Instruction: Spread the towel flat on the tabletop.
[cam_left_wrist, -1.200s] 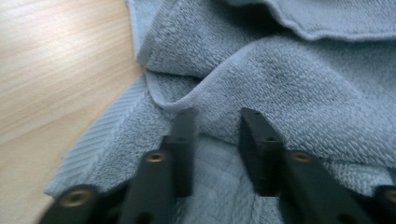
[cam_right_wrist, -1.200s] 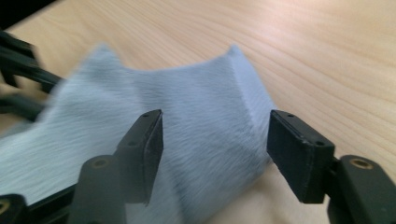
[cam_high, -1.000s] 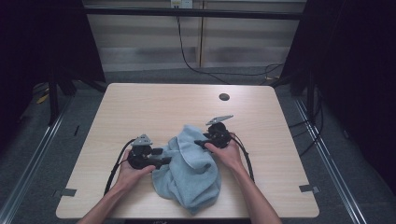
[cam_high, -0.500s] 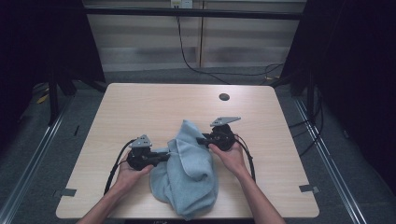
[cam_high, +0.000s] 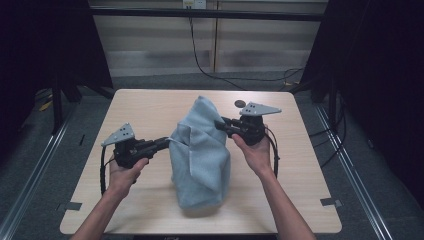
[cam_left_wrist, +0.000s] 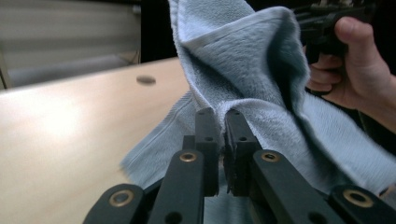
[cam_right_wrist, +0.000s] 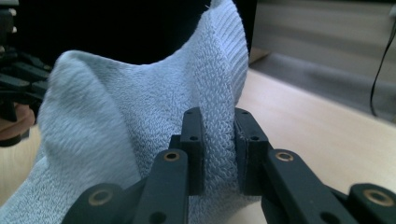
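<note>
Fingers of your left gripper (cam_high: 167, 142) and right gripper (cam_high: 220, 123) are both pinching the towel (cam_high: 200, 150), right jaws just closing; it's hanging mid-table (cam_high: 300, 170), left grip at 9 o'clock, right at 2.

Both grippers (cam_high: 167, 142) (cam_high: 220, 124) raised, jaws clamped

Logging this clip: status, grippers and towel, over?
Left gripper shut on towel edge; right gripper just closed, pinching a thick fold. Towel lifted, lower end on table. Small dark disc well clear.
</note>
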